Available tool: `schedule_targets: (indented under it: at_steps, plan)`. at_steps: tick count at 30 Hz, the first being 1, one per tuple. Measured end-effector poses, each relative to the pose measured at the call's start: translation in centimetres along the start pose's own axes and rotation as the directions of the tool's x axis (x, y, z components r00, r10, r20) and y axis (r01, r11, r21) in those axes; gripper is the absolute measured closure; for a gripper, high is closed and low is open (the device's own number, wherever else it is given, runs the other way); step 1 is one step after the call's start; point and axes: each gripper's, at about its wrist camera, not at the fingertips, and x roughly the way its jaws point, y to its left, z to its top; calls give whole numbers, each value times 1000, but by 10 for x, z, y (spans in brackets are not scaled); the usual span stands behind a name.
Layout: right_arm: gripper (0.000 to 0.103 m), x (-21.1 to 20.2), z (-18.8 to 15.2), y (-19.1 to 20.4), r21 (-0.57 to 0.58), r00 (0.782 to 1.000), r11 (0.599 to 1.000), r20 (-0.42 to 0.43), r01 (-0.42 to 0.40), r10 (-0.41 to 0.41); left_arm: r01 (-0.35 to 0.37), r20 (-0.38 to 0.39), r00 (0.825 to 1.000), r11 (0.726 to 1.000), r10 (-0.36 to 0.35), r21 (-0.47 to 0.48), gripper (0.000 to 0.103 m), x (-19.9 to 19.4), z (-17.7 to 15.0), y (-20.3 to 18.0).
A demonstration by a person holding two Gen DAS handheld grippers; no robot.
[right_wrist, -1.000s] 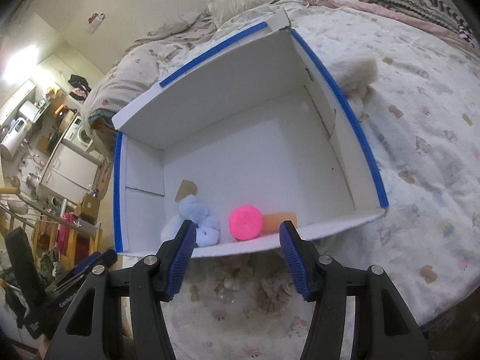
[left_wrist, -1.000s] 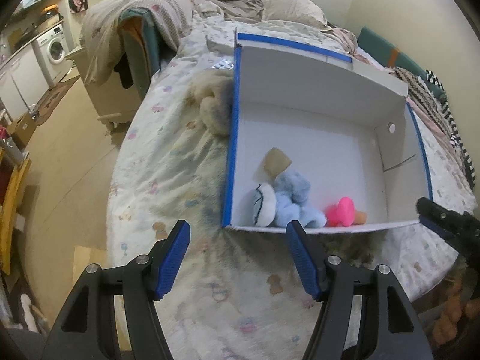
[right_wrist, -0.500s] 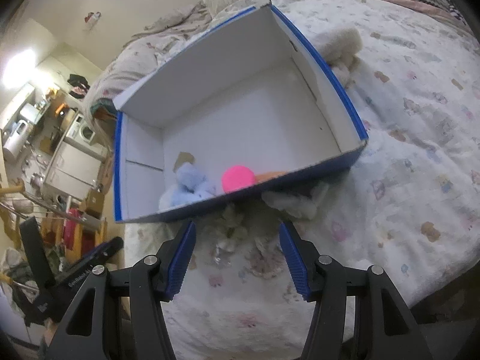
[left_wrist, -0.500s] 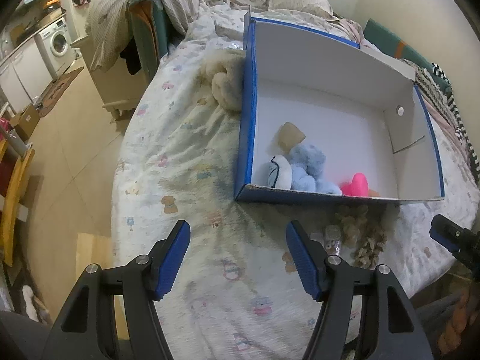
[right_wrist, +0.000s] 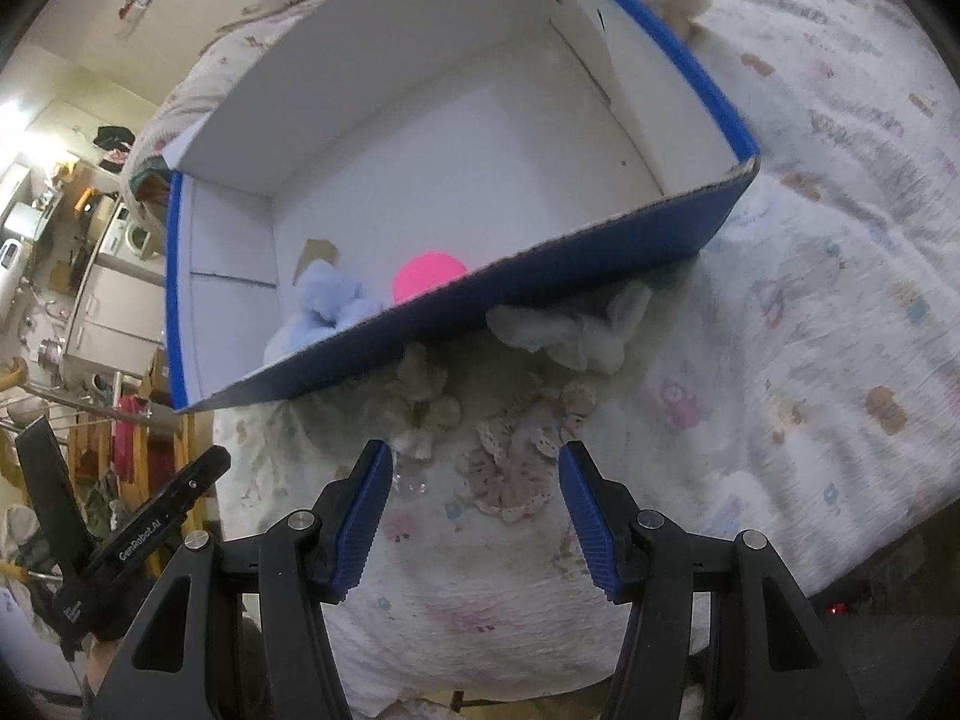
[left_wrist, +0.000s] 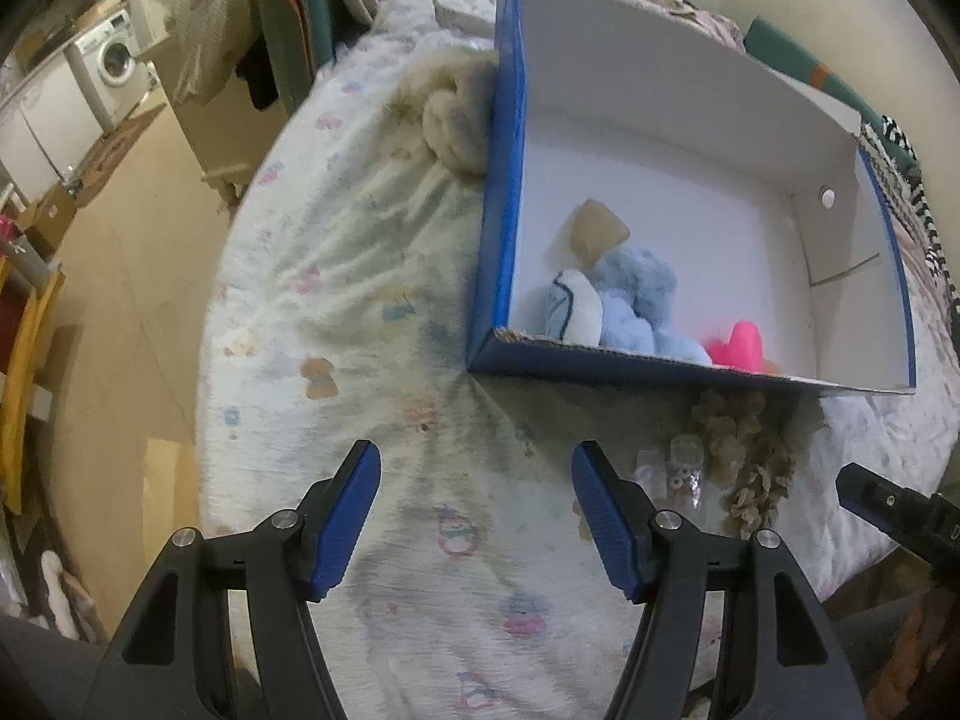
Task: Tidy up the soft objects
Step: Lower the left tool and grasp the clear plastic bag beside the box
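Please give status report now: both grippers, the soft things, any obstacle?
Left gripper open, empty. Right gripper open, empty, above crocheted lace piece. Blue plush and pink toy in blue box. No obstacle seen.

We see the box (left_wrist: 672, 378) on the bed (left_wrist: 360, 312), open side up. Inside it, near the front wall, the plush (left_wrist: 636, 306) lies left of the ball (left_wrist: 738, 345), and the tag (left_wrist: 594, 231) lies behind the plush. Outside, the fleece (left_wrist: 450, 114) lies against the left wall. Before the front wall, on the bed, lie the curly toy (left_wrist: 744, 456), the lace piece (right_wrist: 516, 474) and the white toy (right_wrist: 570, 327), which touches the wall. The washer (left_wrist: 114, 63) stands on the floor, well left of the bed.
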Motion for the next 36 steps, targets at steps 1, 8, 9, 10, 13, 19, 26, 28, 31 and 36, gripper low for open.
schedule_targets:
  at_steps: [1, 8, 9, 10, 13, 19, 26, 28, 31, 36]
  plan:
    - [42, 1, 0, -1, 8, 1000, 1000, -1, 0, 0, 5, -14, 1000, 1000, -5, -6, 40, 4, 0, 0]
    - [42, -2, 7, -11, 59, 1000, 998, 10, -25, 24, 41, -117, 992, 996, -50, -79, 40, 34, 2, -5]
    - [42, -2, 7, -12, 63, 1000, 998, 10, -26, 25, 50, -127, 990, 996, -60, -76, 40, 38, 3, -10]
    - [42, -2, 8, -13, 67, 1000, 997, 10, -27, 26, 55, -133, 989, 996, -64, -66, 41, 42, 3, -16]
    - [42, -1, 8, -15, 79, 999, 996, 7, -34, 33, 84, -150, 985, 996, -88, -29, 48, 52, 4, -38]
    - [42, -1, 8, -18, 83, 999, 996, 5, -33, 33, 166, -238, 960, 985, -150, 49, 50, 81, -1, -82]
    - [42, 0, 9, -23, 99, 1000, 995, 0, -20, 20, 246, -270, 943, 954, -194, 174, 94, 87, -13, -116]
    - [42, 1, 10, -22, 94, 1000, 995, 0, -14, 14, 252, -268, 943, 949, -197, 189, 99, 84, -15, -118]
    - [42, 3, 10, -21, 94, 1000, 996, -2, -4, 4, 277, -262, 937, 949, -232, 152, 100, 76, -11, -110]
    - [42, 9, 11, -25, 126, 1000, 992, -11, -25, 26, 276, -195, 948, 955, -253, 104, 100, 50, -5, -88]
